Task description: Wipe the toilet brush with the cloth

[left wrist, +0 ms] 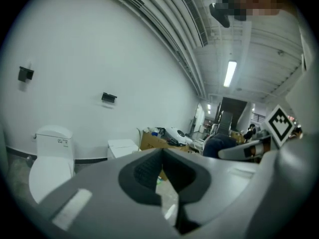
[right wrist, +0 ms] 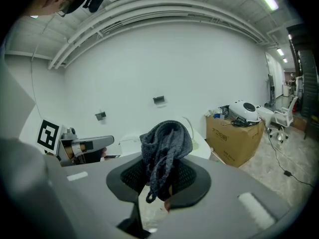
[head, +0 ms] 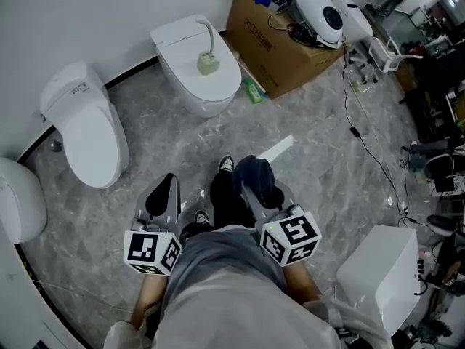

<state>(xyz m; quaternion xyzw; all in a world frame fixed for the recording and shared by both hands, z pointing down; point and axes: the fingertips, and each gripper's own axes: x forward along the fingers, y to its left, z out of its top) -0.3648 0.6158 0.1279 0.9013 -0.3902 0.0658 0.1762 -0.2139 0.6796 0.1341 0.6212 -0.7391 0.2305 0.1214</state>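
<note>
The toilet brush (head: 208,58) stands in a pale holder on the closed lid of the middle toilet (head: 190,86), its white curved handle pointing up. Both grippers are held close to my body, well short of it. My right gripper (head: 252,184) is shut on a dark blue knitted cloth (head: 257,174); in the right gripper view the cloth (right wrist: 167,144) bunches up over the jaws of that gripper (right wrist: 162,183). My left gripper (head: 169,184) has its jaws together and nothing in them, as the left gripper view also shows (left wrist: 163,156).
A second toilet (head: 87,126) stands to the left and a third (head: 18,198) at the left edge. A cardboard box (head: 280,42) carrying a white device (head: 323,13) sits beside the middle toilet, a green bottle (head: 253,91) at its foot. Cables (head: 370,158) cross the floor; a white bin (head: 381,267) stands lower right.
</note>
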